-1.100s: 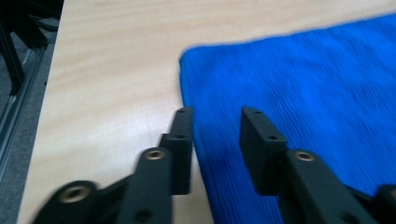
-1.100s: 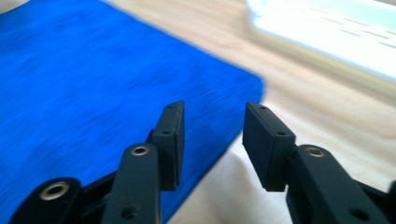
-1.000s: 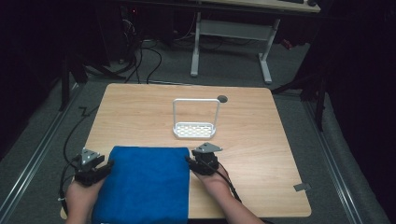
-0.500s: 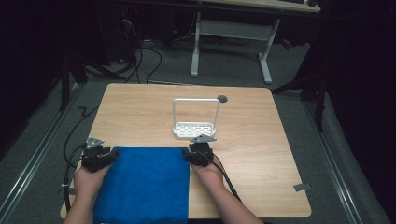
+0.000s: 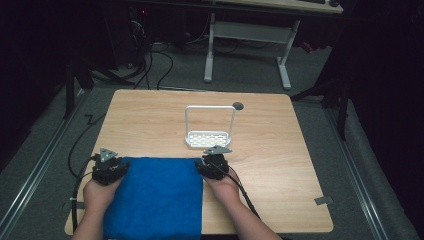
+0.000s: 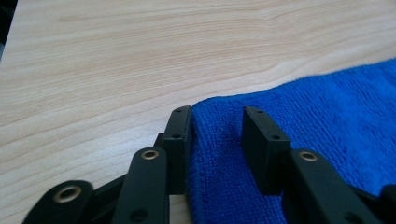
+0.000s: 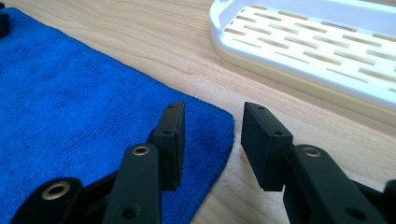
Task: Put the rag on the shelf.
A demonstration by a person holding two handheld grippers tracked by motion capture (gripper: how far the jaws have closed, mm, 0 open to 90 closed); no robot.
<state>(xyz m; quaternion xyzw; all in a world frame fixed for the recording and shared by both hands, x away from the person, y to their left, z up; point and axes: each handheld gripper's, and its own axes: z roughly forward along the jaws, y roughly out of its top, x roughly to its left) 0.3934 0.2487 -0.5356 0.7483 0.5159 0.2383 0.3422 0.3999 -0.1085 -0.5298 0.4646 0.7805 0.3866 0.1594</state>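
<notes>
Blue cloth [image 5: 152, 197] flat on bench [image 5: 280, 150], left gripper [image 6: 217, 140] jaws parted astride its far-left corner, right gripper [image 7: 210, 140] jaws parted astride far-right corner, neither clamped.

Ahead of your right tool [image 5: 210, 165] the white rack [image 5: 210, 136] stands near, its tall handle loop blocking a straight push forward; to its left and right the worktop [image 5: 150, 120] lies bare; your left tool [image 5: 111, 167] has open wood ahead; the blue cloth [image 5: 155, 197] covers the near middle.
</notes>
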